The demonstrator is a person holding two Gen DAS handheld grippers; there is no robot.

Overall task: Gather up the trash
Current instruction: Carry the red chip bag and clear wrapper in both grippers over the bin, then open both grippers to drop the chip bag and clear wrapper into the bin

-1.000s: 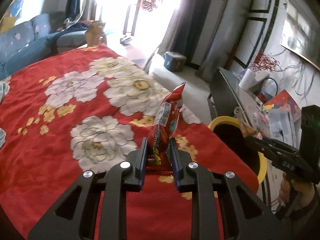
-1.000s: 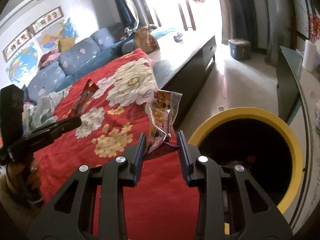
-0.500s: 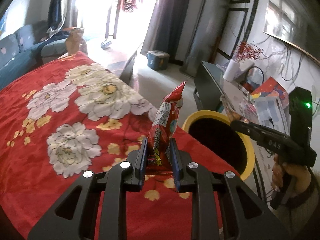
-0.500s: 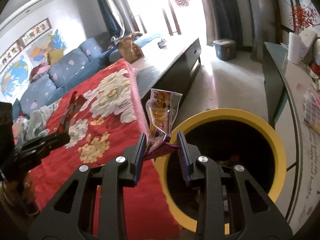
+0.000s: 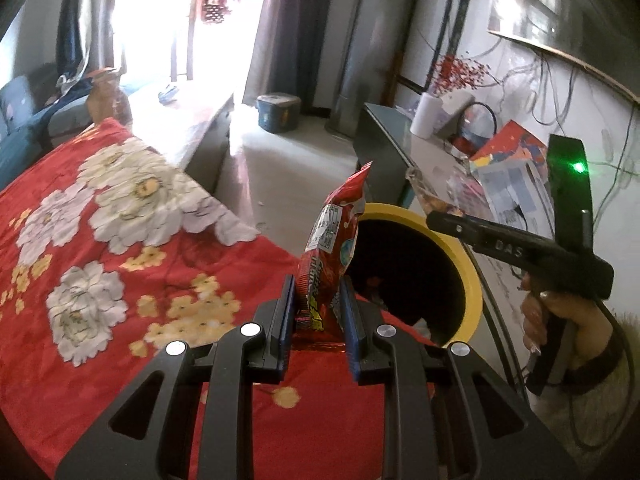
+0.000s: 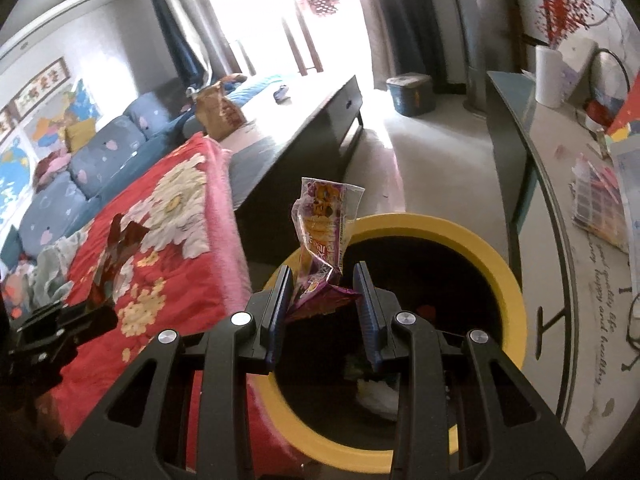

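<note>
Left wrist view: a red snack packet (image 5: 334, 248) is standing upright, pinched between the nearly closed jaws of the left gripper (image 5: 318, 314), over the edge of a red flowered blanket (image 5: 100, 240) beside a yellow-rimmed bin (image 5: 472, 280). The right gripper (image 6: 322, 300) is clamping a crumpled purple wrapper (image 6: 324, 236) by its lower end, directly above the bin's dark opening. A hand (image 5: 560, 320) is gripping that tool's handle.

Glossy foil wrapper (image 5: 336, 256) (plush blanket (image 5: 120, 240))
</note>
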